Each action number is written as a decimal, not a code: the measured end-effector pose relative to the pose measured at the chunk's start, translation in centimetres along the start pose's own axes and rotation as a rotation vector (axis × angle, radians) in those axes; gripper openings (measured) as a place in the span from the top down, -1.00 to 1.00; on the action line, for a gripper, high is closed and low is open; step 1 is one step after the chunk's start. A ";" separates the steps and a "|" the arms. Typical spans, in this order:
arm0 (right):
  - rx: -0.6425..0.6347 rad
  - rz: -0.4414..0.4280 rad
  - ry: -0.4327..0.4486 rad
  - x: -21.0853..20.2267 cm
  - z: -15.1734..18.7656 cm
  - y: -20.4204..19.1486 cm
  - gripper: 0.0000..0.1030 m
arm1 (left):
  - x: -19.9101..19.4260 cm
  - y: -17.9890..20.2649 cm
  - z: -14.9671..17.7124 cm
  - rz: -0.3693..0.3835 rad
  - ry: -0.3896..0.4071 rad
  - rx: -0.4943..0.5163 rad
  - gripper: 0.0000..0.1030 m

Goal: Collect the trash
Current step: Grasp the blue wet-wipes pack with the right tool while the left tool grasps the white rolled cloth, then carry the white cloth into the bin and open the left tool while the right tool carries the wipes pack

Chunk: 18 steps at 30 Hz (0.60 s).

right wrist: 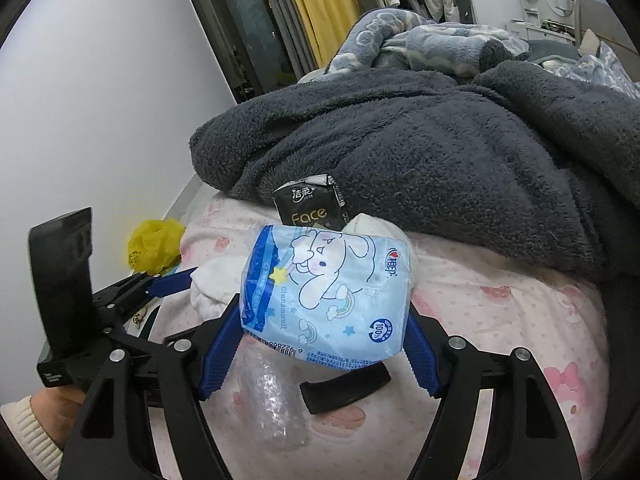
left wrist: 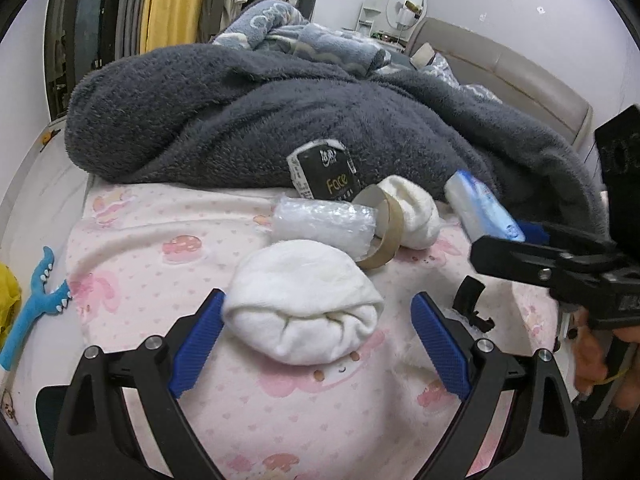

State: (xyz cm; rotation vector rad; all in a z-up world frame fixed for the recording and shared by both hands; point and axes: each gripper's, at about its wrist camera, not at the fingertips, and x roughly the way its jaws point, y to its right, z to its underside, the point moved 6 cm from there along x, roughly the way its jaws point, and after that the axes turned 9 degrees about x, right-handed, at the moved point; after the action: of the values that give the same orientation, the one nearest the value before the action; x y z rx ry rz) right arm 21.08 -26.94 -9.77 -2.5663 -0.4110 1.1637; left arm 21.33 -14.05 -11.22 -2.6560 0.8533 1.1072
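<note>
On the pink bedsheet (left wrist: 304,412) lie a white rolled sock (left wrist: 304,300), a bubble-wrap roll (left wrist: 324,222), a cardboard tape ring (left wrist: 382,232), a second white sock (left wrist: 416,212) and a black "Face" tissue pack (left wrist: 324,172). My left gripper (left wrist: 318,344) is open, its blue pads on either side of the near sock. My right gripper (right wrist: 324,344) is shut on a light-blue cartoon tissue pack (right wrist: 328,292) and holds it above the sheet; the pack also shows in the left wrist view (left wrist: 482,208). Bubble wrap (right wrist: 276,404) lies under it.
A dark grey fleece blanket (left wrist: 256,112) is heaped behind the items, with a blue patterned blanket (left wrist: 304,36) beyond. A yellow plastic bag (right wrist: 154,244) sits beside the bed at left. A blue toy (left wrist: 36,304) lies at the bed's left edge. A black clip (right wrist: 344,388) lies on the sheet.
</note>
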 end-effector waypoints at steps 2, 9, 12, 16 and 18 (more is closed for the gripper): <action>0.005 -0.004 -0.006 0.1 0.1 0.2 -0.44 | 0.4 0.2 0.0 -0.015 -0.008 0.008 -0.81; -0.004 -0.015 -0.018 0.0 0.5 0.1 -0.44 | 1.4 -0.6 0.2 -0.065 -0.040 -0.026 -0.35; -0.007 -0.019 -0.014 -0.2 0.4 -0.1 -0.44 | 0.9 -0.9 0.2 -0.062 -0.028 -0.041 -0.18; 0.003 -0.035 -0.007 -0.5 0.2 -0.2 -0.44 | 0.0 -1.0 0.6 -0.074 -0.027 -0.041 -0.12; 0.007 -0.049 0.000 -0.7 0.0 -0.5 -0.44 | -0.6 -1.0 0.9 -0.090 -0.033 -0.036 -0.12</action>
State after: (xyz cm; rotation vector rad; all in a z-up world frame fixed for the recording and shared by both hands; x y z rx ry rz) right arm 20.59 -26.77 -9.09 -2.5354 -0.4661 1.1459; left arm 21.03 -12.64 -11.53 -2.6681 0.7069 1.1522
